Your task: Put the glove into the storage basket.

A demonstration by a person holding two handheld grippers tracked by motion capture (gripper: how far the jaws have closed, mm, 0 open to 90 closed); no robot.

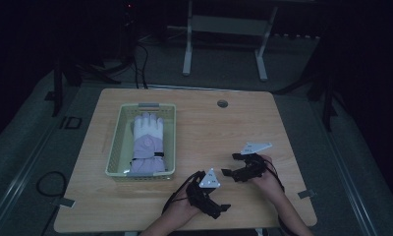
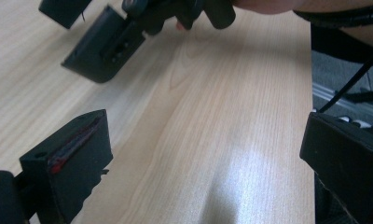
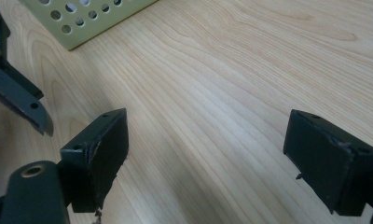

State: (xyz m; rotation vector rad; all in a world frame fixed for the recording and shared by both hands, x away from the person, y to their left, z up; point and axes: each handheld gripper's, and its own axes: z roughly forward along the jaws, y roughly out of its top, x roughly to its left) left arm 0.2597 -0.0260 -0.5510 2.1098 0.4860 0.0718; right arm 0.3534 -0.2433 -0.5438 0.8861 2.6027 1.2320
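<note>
Lying flat in the pale green perforated basket at the left half of the bench, the glove points its white fingers away from the person and its lilac cuff toward the near wall. Both grippers sit well apart from it, low over bare wood at the near right. The left gripper is held close to the front edge, and in the left gripper view its jaws stand wide apart with nothing between them but bench grain. The right gripper is a little farther in, its jaws likewise spread and empty in the right gripper view, where a corner of the basket shows at the top left.

The glove looks padded and soft, probably light, so it should fold and sag rather than lift as a stiff piece. Its shell fabric may be somewhat slick. A sound hold would likely be across the cuff or the thick palm, pinching a full layer of padding; the fingertips would flop and could slip out. The basket walls stand close along its sides, so coming in from above seems the cleaner approach.
</note>
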